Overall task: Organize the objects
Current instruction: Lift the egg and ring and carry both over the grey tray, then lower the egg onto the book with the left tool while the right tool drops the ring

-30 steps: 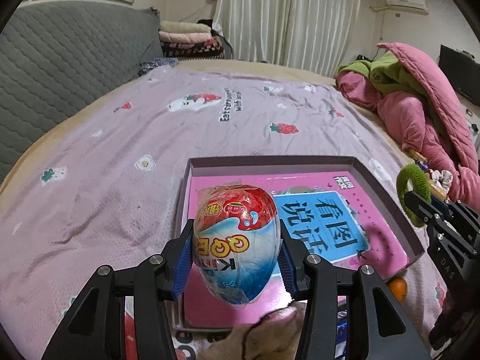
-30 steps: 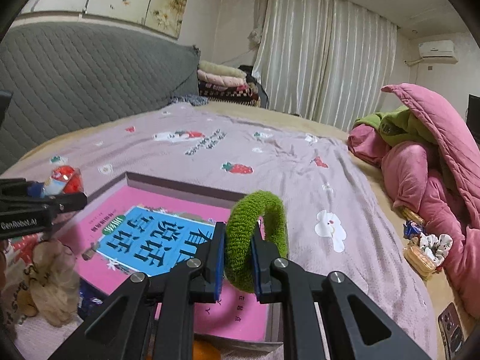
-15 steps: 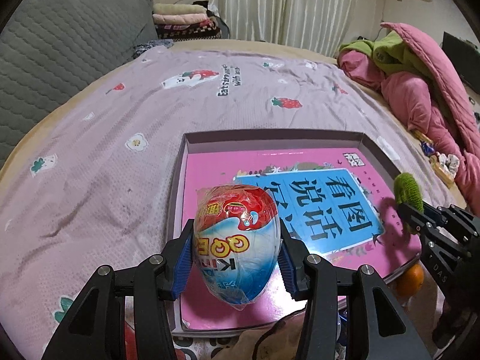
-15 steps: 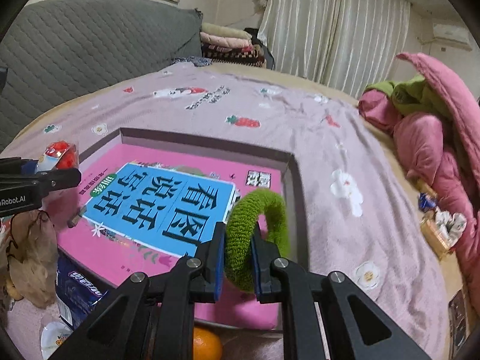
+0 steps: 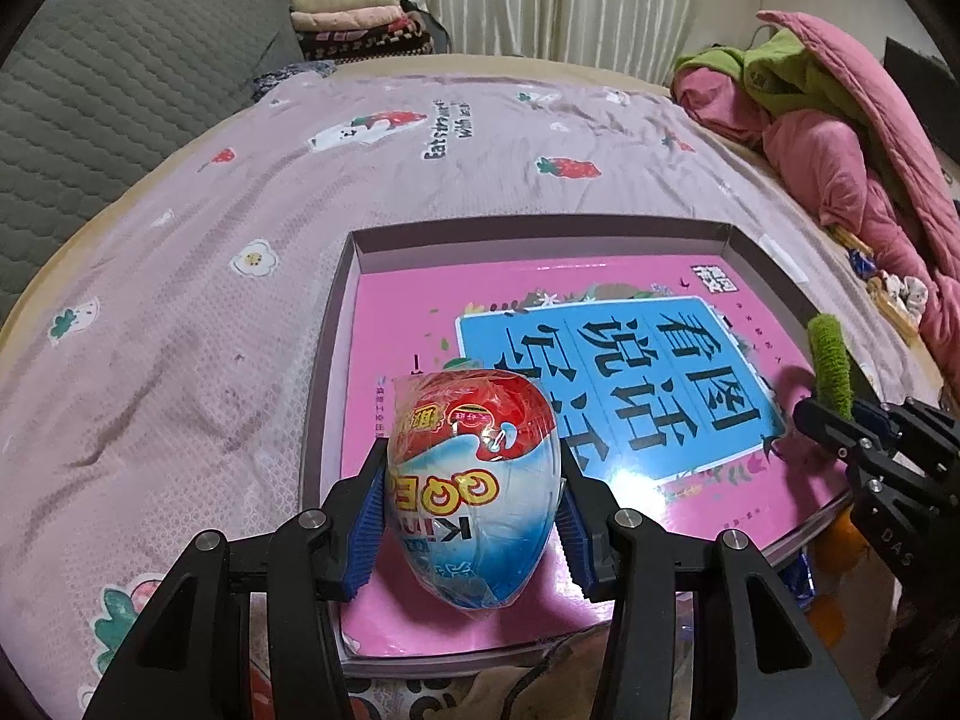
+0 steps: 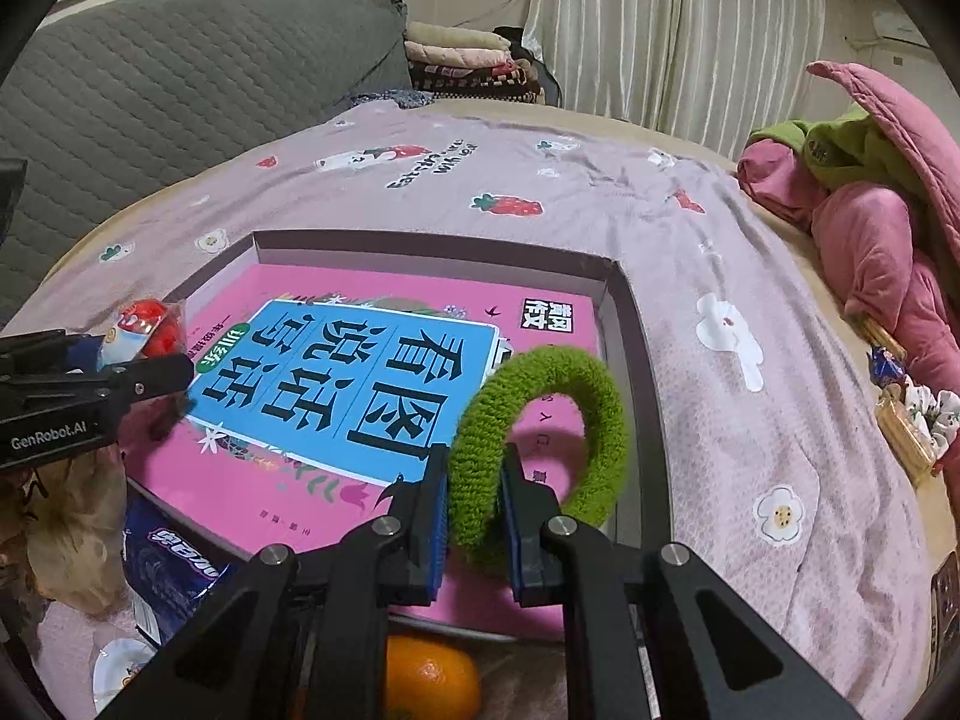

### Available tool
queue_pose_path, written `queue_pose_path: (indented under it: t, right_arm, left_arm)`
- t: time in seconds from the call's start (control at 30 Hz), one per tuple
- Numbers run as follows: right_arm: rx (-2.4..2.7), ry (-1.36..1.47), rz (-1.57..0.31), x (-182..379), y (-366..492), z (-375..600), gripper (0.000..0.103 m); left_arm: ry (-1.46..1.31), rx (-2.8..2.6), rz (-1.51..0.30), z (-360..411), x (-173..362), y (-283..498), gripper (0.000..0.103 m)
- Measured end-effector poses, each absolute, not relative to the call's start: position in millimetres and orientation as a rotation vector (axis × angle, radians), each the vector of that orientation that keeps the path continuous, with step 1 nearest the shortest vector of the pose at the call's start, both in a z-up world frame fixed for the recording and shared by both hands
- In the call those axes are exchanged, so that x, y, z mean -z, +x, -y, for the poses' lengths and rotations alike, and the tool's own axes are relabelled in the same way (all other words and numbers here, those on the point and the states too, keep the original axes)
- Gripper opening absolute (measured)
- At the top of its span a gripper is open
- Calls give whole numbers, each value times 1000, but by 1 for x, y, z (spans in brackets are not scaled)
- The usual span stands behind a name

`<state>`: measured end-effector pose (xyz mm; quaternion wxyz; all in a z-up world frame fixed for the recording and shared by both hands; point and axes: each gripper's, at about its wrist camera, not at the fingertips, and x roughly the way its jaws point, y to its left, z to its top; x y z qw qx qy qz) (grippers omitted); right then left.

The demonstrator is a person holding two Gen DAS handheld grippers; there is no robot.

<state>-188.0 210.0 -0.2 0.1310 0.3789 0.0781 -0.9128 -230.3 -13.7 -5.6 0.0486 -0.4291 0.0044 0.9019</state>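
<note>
My left gripper point(image 5: 473, 516) is shut on a wrapped egg-shaped toy point(image 5: 474, 480), red on top and blue-white below, held above the near left part of a shallow grey box point(image 5: 354, 243). A pink and blue book point(image 5: 600, 360) lies flat in the box. My right gripper point(image 6: 474, 480) is shut on a green fuzzy hair ring point(image 6: 540, 438), held upright over the box's near right corner point(image 6: 624, 324). The left gripper and the egg toy point(image 6: 144, 330) show at the left of the right wrist view. The right gripper point(image 5: 840, 420) shows at the right of the left wrist view.
The box lies on a purple bedsheet point(image 5: 180, 300). An orange point(image 6: 429, 681), a blue snack packet point(image 6: 174, 552) and a brown fuzzy thing point(image 6: 66, 516) lie in front of the box. Pink and green bedding point(image 6: 870, 180) is piled at the right.
Both grippers have moved forward and down over the box with their objects still held. The book and box now fill more of both views.
</note>
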Motion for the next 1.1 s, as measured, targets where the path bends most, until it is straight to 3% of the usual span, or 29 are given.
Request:
queue_pose_path:
  t: [0.2, 0.4, 0.73, 1.1]
  right_arm:
    - [2637, 1118, -199, 1, -186, -212, 23]
    - [2646, 1105, -204, -1, -183, -213, 42]
    - [2660, 1067, -202, -8, -177, -217, 47]
    - [2688, 965, -183, -23, -165, -219, 56]
  left_arm:
    - [-1335, -2720, 1, 14, 9, -231, 51]
    - [-1374, -2661, 59, 16, 12, -233, 52]
    - [-1380, -2657, 75, 18, 12, -232, 68]
    - [-1263, -2711, 177, 35, -14, -220, 71]
